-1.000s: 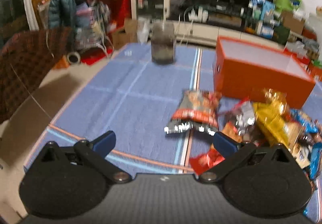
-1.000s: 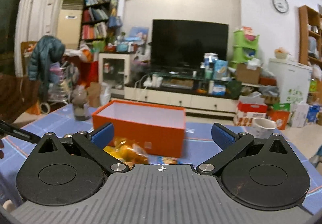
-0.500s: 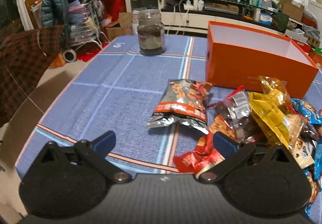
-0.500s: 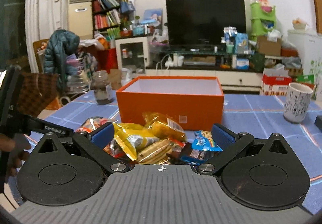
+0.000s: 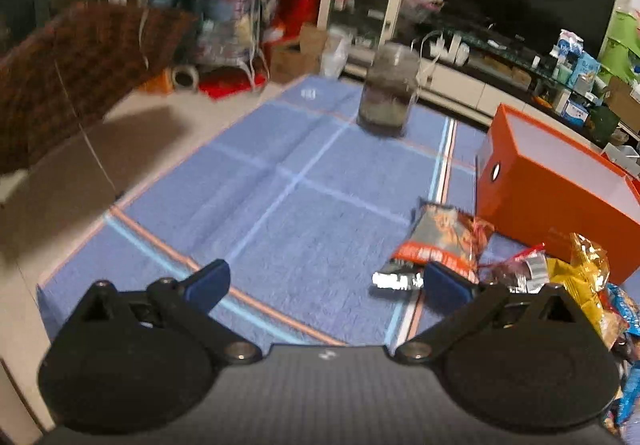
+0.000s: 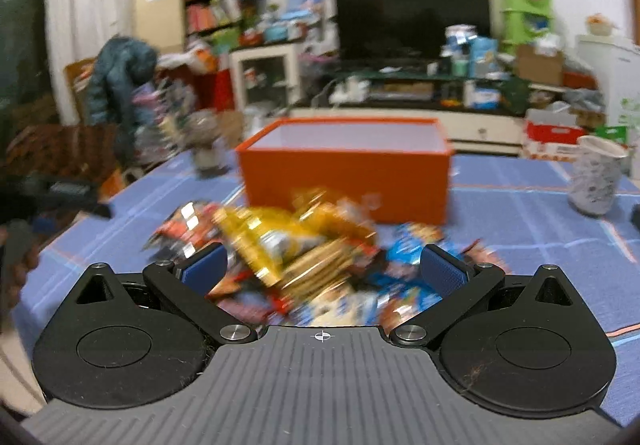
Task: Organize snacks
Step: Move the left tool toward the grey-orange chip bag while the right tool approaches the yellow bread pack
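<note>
A pile of snack packets point(image 6: 304, 249) lies on the blue tablecloth in front of an open orange box point(image 6: 346, 169). In the left wrist view the box point(image 5: 556, 185) is at the right, with a grey and orange chip bag point(image 5: 436, 245) and yellow packets point(image 5: 580, 285) beside it. My left gripper point(image 5: 326, 283) is open and empty above the cloth, left of the pile. My right gripper point(image 6: 322, 271) is open and empty, low over the near side of the pile. Both views are blurred by motion.
A glass jar point(image 5: 390, 91) stands at the far side of the table. A white patterned cup point(image 6: 596, 175) stands at the right. The table's left edge point(image 5: 80, 241) drops to the floor. A chair with checked cloth point(image 5: 80, 61) is at the left.
The left gripper has swung left, so the box and packets sit further right in its view. The right gripper has moved closer to the pile and tilted down. Both stay open.
</note>
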